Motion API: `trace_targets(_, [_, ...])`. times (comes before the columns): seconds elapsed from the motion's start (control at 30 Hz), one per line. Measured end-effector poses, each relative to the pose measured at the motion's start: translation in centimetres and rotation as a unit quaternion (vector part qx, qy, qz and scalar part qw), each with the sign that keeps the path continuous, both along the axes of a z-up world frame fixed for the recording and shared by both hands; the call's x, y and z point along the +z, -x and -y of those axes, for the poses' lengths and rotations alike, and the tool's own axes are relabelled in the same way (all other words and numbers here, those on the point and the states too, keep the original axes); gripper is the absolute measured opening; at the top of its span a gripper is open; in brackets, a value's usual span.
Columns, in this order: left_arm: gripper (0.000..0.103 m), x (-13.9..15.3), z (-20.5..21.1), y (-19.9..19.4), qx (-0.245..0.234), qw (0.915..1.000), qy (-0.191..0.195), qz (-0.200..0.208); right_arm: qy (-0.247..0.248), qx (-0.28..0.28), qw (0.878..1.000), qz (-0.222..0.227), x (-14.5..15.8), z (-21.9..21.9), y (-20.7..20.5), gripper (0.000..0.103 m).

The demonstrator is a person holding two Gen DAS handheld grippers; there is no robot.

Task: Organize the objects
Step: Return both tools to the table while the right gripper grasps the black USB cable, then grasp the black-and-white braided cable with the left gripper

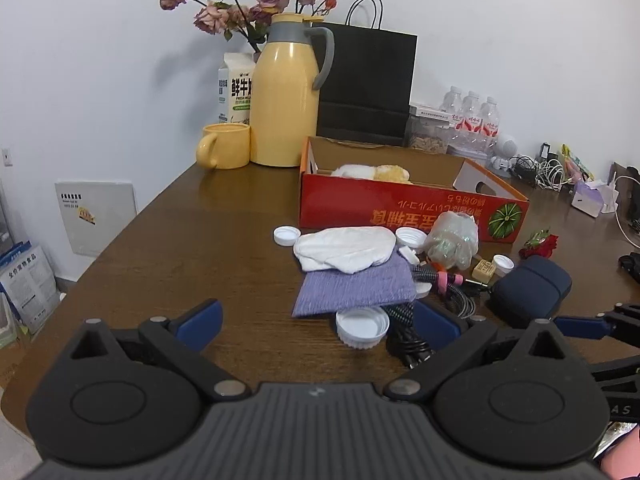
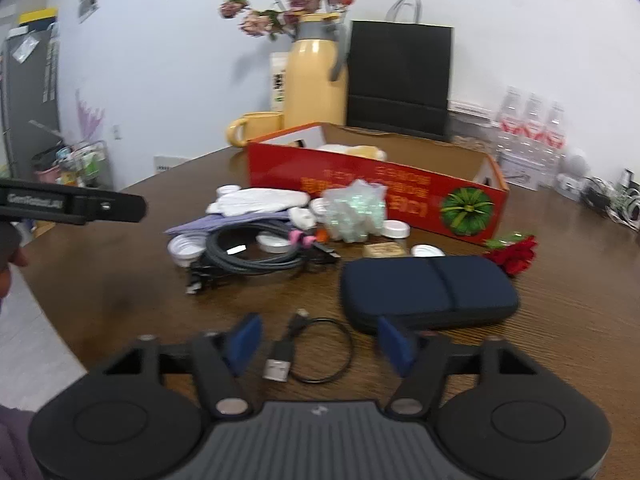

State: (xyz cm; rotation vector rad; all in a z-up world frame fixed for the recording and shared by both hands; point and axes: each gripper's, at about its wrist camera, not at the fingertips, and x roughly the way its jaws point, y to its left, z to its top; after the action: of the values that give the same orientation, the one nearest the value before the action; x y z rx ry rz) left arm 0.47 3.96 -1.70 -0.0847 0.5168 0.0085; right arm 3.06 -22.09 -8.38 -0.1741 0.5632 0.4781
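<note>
Right wrist view: your right gripper (image 2: 318,344) hung with its jaws spread wide and empty, straddling the small black USB cable (image 2: 310,354) on the bench (image 2: 120,280).
Left wrist view: your left gripper (image 1: 318,322) was also wide open and held nothing; a white cap (image 1: 362,326) lay just ahead of it at 12 o'clock.
Clutter: the purple cloth (image 1: 354,290), white gloves (image 1: 346,250), coiled grey cable (image 2: 256,254) and crinkly plastic bag (image 1: 452,242) sat heaped together at 12 to 1 o'clock from the left gripper.
Box: the red carton (image 1: 408,210) stood open behind the heap at 12 o'clock, with something soft already inside.
Case: the navy zip case (image 2: 428,294) lay at 1 o'clock, just beside the right gripper's outer finger.
Risk, cable: you could have pinched only one strand, so the loop would trail and snag the case.
Risk, view: the right picture was blurred, so a hasty closure might have missed the plug.
Risk, heap: dragging the cloth would likely have scattered the caps resting against it.
</note>
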Motion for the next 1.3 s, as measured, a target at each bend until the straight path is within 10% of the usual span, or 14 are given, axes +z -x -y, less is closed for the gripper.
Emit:
trace_targets(0.43, [0.103, -0.5, -0.3, 0.4, -0.001, 0.9999, 0.014, -0.006, -0.009, 0.017, 1.000, -0.020, -1.5, -1.3, -0.8, 0.012])
trace_targets(0.97, [0.103, -2.1, 2.3, -1.0, -0.045, 0.9983, 0.006, -0.037, -0.046, 0.021, 0.999, 0.011, -0.3, -0.6, 0.3, 0.012])
trace_targets(1.13, [0.070, -2.9, 4.3, -1.7, -0.080, 0.9953, 0.006, -0.054, -0.048, 0.016, 0.998, 0.031, 0.7, -0.3, 0.4, 0.012])
trace_targets(1.3, [0.060, -3.7, 5.4, -2.8, -0.089, 0.9935, 0.012, -0.071, -0.048, 0.007, 0.998, 0.038, 1.0, 0.3, 0.0, 0.012])
